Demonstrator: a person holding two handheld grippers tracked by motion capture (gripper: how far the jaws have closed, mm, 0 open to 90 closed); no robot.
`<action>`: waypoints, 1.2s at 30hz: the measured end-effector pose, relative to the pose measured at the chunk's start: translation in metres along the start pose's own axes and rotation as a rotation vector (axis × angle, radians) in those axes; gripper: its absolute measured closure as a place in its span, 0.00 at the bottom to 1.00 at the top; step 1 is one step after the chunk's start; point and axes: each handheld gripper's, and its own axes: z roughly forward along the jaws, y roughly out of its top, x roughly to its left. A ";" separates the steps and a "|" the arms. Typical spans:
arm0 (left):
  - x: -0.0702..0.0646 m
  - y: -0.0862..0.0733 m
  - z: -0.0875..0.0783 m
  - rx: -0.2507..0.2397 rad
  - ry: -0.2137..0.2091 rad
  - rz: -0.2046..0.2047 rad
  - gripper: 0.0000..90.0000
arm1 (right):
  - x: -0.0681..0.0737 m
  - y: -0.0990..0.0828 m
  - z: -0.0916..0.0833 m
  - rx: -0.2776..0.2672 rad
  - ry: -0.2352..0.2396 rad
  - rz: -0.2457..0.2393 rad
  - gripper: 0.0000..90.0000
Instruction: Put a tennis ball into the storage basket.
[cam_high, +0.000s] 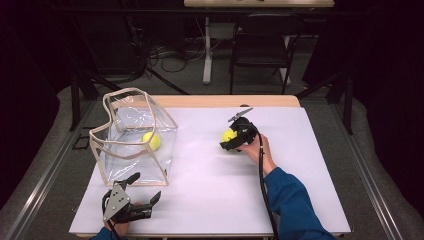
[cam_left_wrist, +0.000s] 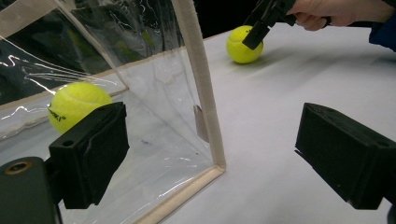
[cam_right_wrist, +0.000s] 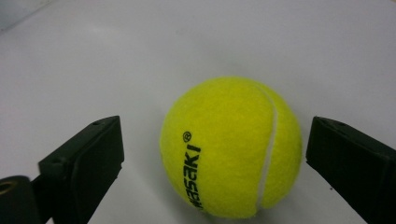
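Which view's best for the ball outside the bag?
Right gripper view: the loose tennis ball sits large between the open jaws, lettering legible. The high view and left gripper view show it small, partly behind the right gripper.

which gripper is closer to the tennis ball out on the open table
Right. The right gripper sits at that tennis ball, jaws open either side of it. The left gripper is off by the near edge, beside the clear bag.

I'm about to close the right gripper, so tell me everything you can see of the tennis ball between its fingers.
The tennis ball is yellow-green felt with a white curved seam and black lettering ending "ASAKI" beside a registered mark. It looks whole and clean. It rests on the white table, out in the open, right of the clear bag. The right gripper straddles it, open; its fingers flank each side with gaps showing, not touching.
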 end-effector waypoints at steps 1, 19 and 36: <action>0.000 0.000 0.000 0.000 0.000 -0.001 0.10 | 0.000 0.000 0.001 0.001 -0.005 -0.002 0.09; 0.000 0.000 0.000 0.000 0.001 -0.004 0.10 | -0.003 -0.003 0.007 0.026 -0.025 0.044 0.28; 0.000 0.000 0.000 -0.003 -0.001 -0.001 0.10 | 0.002 0.001 -0.006 -0.016 -0.026 0.002 0.28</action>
